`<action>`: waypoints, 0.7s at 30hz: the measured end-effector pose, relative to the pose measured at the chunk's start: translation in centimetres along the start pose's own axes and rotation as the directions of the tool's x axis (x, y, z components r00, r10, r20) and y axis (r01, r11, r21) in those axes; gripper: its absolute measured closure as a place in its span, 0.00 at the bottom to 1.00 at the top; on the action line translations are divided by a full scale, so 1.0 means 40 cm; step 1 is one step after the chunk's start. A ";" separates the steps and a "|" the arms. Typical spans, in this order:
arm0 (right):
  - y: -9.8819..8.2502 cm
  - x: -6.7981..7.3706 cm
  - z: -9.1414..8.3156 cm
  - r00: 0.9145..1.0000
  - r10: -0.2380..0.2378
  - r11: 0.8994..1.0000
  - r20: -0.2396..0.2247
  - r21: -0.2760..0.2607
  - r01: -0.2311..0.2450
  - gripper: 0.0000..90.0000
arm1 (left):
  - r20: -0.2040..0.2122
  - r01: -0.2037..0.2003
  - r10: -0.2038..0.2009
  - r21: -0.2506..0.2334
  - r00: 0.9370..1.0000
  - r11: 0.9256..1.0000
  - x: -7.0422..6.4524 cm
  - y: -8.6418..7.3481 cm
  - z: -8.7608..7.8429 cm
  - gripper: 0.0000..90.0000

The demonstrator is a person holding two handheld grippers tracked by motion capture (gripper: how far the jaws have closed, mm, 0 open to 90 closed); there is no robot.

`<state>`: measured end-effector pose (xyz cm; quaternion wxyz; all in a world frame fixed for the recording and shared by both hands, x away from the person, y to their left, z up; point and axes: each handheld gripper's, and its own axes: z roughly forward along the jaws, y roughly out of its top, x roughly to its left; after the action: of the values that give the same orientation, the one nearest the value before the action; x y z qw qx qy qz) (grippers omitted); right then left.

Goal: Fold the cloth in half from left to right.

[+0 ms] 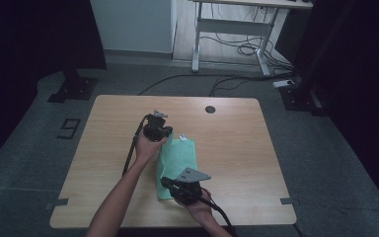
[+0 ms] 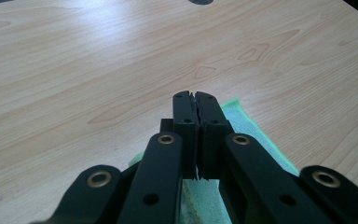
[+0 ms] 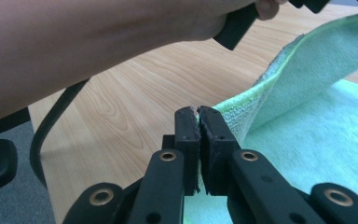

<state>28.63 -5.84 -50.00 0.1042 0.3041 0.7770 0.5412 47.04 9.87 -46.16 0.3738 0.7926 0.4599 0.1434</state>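
Note:
A light green cloth [image 1: 183,157] lies on the wooden table [image 1: 227,128], its left edge raised off the surface. My left gripper [image 1: 168,134] is shut on the far left corner of that edge; in the left gripper view the jaws [image 2: 196,100] are pressed together and the cloth [image 2: 242,123] hangs under them. My right gripper [image 1: 165,181] is shut on the near left corner. In the right gripper view its closed jaws [image 3: 198,113] pinch the cloth's hem [image 3: 279,79], which climbs toward the other hand at the top.
A dark round grommet [image 1: 210,109] sits in the table near its far edge. A white tag [image 1: 182,137] shows at the cloth's far corner. Cables trail from both grippers toward the near edge. A white desk frame [image 1: 232,29] stands on the floor beyond.

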 end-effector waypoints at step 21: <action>-0.063 -0.060 -0.048 0.997 0.074 0.997 0.028 0.014 -0.075 0.95 | 0.006 -0.006 0.006 0.031 1.000 1.000 -0.031 -0.002 0.057 0.97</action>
<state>28.69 -9.30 -51.94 0.0921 0.3410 0.7678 0.5346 47.62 7.79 -47.64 0.3625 0.8001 0.4585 0.1349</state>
